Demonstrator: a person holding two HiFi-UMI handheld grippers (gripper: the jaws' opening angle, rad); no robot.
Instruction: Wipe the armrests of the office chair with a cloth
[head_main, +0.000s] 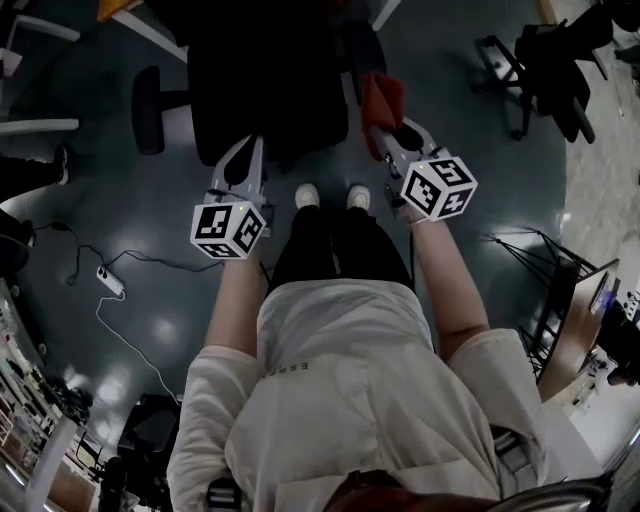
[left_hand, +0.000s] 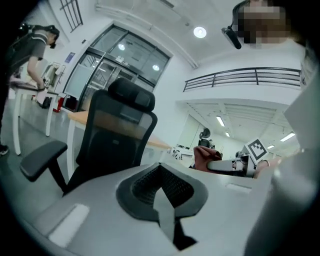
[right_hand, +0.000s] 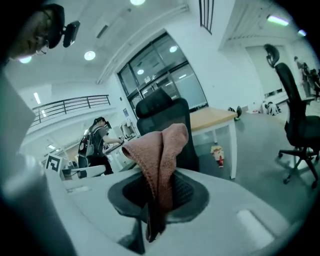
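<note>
Head view: looks down on a black office chair with a padded black armrest out on its left side. Shows the left gripper pointing at the seat edge. Shows the right gripper pinching a soft reddish-brown cloth near the chair's right side.

Left gripper view: jaws pressed together, with nothing between. Faces the chair's tall back.

Right gripper view: jaws squeezed tight on the cloth, folded and sticking up in front of the chair.

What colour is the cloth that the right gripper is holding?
Reddish pink. The cloth shows best in the right gripper view.
</note>
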